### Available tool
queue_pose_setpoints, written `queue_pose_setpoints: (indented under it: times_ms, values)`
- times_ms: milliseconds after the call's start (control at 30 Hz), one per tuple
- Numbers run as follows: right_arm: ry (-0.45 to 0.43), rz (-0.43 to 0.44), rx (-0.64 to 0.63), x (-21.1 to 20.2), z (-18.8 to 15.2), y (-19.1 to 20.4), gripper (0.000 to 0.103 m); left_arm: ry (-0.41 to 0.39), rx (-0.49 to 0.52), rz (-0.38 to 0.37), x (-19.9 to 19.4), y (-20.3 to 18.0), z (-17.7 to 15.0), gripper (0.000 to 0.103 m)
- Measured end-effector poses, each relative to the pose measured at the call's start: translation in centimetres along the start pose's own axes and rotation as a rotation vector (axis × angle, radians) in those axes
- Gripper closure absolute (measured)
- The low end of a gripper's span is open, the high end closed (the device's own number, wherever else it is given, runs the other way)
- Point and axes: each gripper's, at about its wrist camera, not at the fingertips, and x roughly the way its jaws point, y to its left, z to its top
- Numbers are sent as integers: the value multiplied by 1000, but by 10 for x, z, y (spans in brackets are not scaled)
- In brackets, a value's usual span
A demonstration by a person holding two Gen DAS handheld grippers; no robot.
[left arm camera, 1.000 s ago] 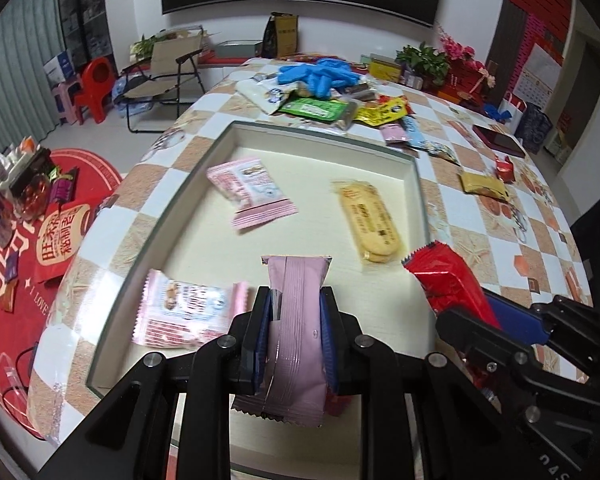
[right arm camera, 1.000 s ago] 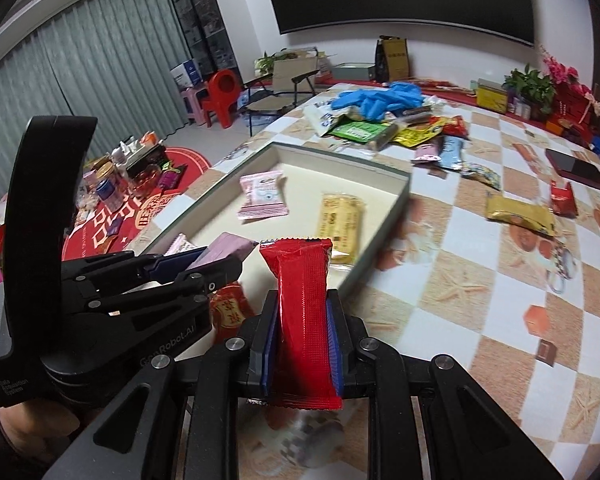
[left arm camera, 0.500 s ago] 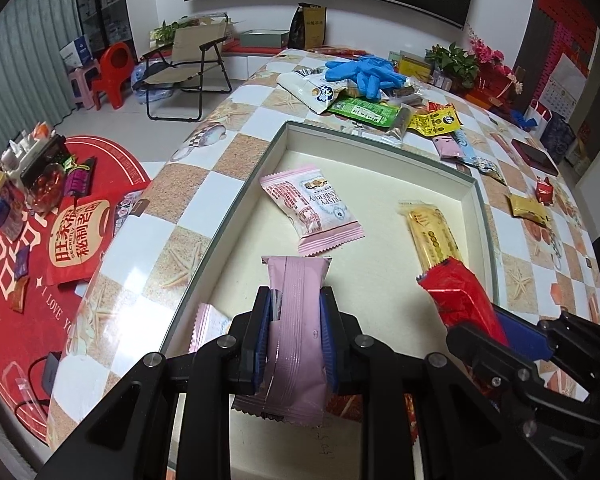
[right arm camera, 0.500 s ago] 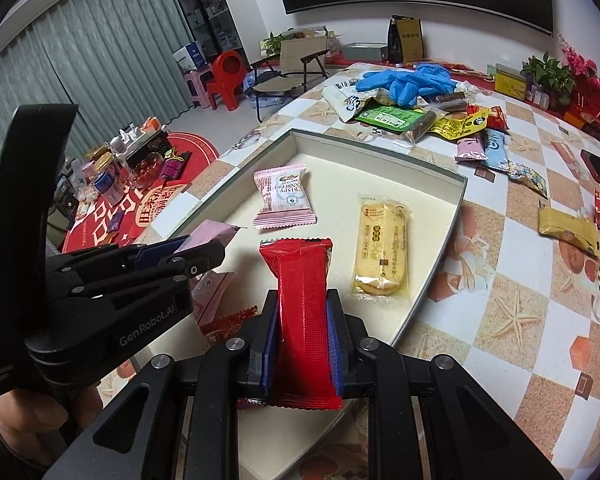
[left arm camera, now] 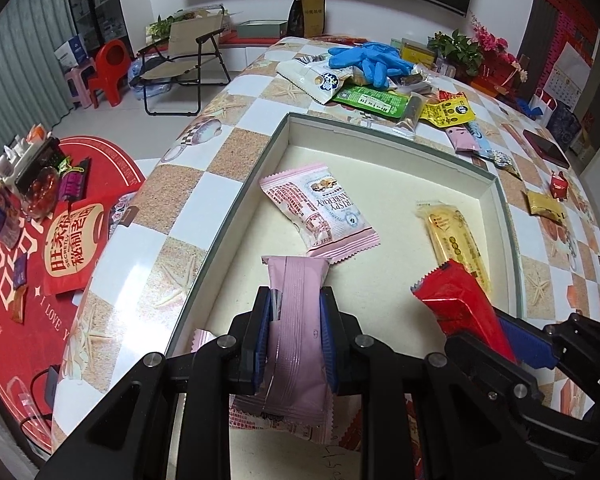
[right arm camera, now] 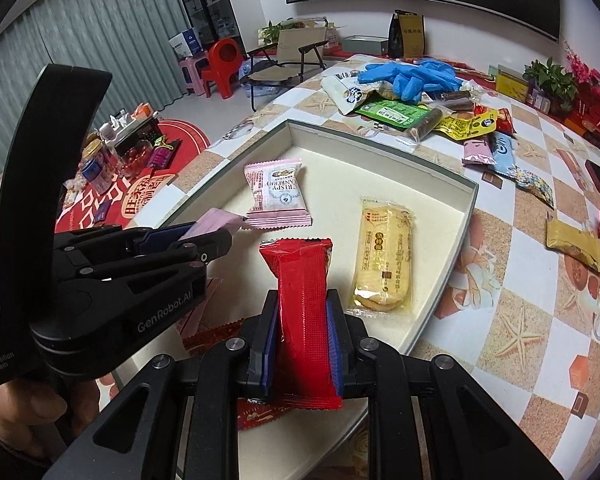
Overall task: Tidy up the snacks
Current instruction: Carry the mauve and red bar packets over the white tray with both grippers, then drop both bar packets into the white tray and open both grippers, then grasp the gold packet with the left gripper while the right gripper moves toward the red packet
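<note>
Both hands loaded over the tray [left arm camera: 236, 204]: my left tool [left arm camera: 294, 320] is clenched on a pink bar [left arm camera: 298, 320], my right tool [right arm camera: 302, 320] clenched on a red bar [right arm camera: 304, 300], each wrapper standing up between the pads and held above the tray's near end. Inside the tray already lie a pink cranberry pack [left arm camera: 320, 208] toward the far left and a yellow biscuit pack [right arm camera: 384, 256] toward the right, well apart from each other; more pink and red wrappers show under my tools at the near edge, too hidden to name. On the checkered counter [right arm camera: 520, 320] beyond the tray a heap waits unsorted: blue gloves [right arm camera: 408, 76], a green pack [right arm camera: 392, 114], a yellow pouch [right arm camera: 466, 124] and others. I judge the step in hand to be the drop-off, two bars carried in and not yet set down. The next move, as I read it, calls for lowering each bar onto bare tray floor, the pink one short of the cranberry pack, the red one beside the biscuit pack, then letting go without the tools knocking together, since they hang just beside each other
</note>
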Motion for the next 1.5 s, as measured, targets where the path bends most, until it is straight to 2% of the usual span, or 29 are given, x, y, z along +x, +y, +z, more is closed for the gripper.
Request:
queue_pose_setpoints:
  times_ms: [167,267,300,333,400,433,500,633,767,967,1067,1133,1167,1200,1333,1400,1500]
  values:
    - [9,-15,-28,4,3,7,80,4,7,8,2,0,2,77]
    - [13,-7,-20,6,6,6,79,6,4,5,2,2,2,67]
    - [14,-1,-18,5,6,6,79,4,2,9,1,3,2,60]
    - [11,-4,-19,4,6,5,74,-2,-6,13,0,5,2,50]
    - [-4,-48,-20,0,6,2,56,-13,-22,9,-4,9,2,39]
    - [-14,-63,-10,-2,6,-1,39,-22,-27,3,-7,9,1,38]
    - [-56,-42,29,-14,3,-14,20,-36,-26,-4,-14,8,0,38]
    - [-137,-49,58,-44,-10,-33,20,-66,8,-54,-33,-7,-8,38]
    - [-190,-134,105,-71,-40,-72,20,-80,83,-116,-52,-45,-21,36]
    - [-92,-330,203,-82,-95,-158,20,-61,258,-239,-72,-138,-47,27]
    - [-51,-386,243,-90,-115,-191,20,-24,354,-288,-67,-190,-61,26]
    - [-23,-410,276,-94,-129,-211,18,-11,408,-286,-57,-220,-66,26]
    - [-31,-414,298,-100,-137,-222,3,-9,434,-283,-50,-234,-66,26]
    - [-28,-424,314,-103,-141,-229,0,-1,450,-272,-41,-246,-64,26]
    - [-31,-436,304,-110,-151,-243,0,100,435,-235,7,-272,-41,26]
    - [-37,-430,301,-110,-152,-244,0,76,450,-200,16,-282,-29,24]
    - [-36,-433,298,-109,-152,-242,0,75,500,-199,29,-300,-8,23]
